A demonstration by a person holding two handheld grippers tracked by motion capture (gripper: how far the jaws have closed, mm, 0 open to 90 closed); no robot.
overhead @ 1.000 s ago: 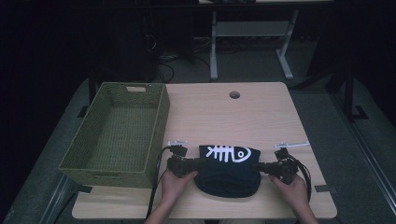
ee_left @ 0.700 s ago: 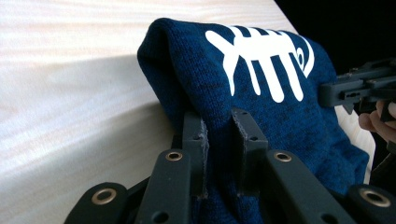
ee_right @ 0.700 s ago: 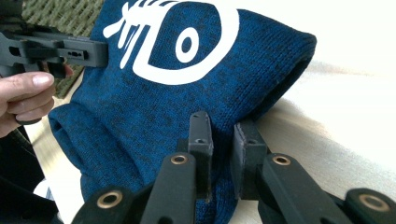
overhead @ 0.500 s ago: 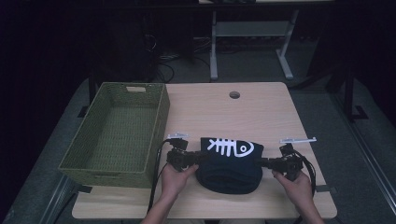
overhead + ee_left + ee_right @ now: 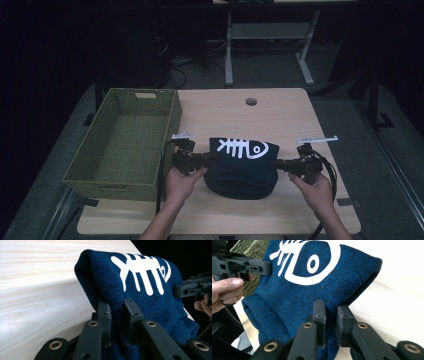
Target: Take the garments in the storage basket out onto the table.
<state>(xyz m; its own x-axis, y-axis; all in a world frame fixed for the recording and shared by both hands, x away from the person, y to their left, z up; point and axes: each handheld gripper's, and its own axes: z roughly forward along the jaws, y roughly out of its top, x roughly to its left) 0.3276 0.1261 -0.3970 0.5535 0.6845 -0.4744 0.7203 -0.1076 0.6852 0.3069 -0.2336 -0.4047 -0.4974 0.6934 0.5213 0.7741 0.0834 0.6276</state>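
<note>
Folded dark-blue knit garment (image 5: 241, 165) with a white fish-skeleton print, seen in the lower centre of the high view, held between two hand-held grippers above the pale wooden surface (image 5: 235, 112). The left gripper (image 5: 212, 159) pinches the garment's left edge; in the left gripper view its fingers (image 5: 104, 315) stand narrowly apart with a fold of knit clamped between them. The right gripper (image 5: 276, 164) grips the opposite edge; in the right gripper view its fingers (image 5: 320, 312) are likewise nearly closed on the fabric. The garment sags between the two grips. A woven green basket (image 5: 170, 120) sits at the left of the frame, just beside the left gripper.
</note>
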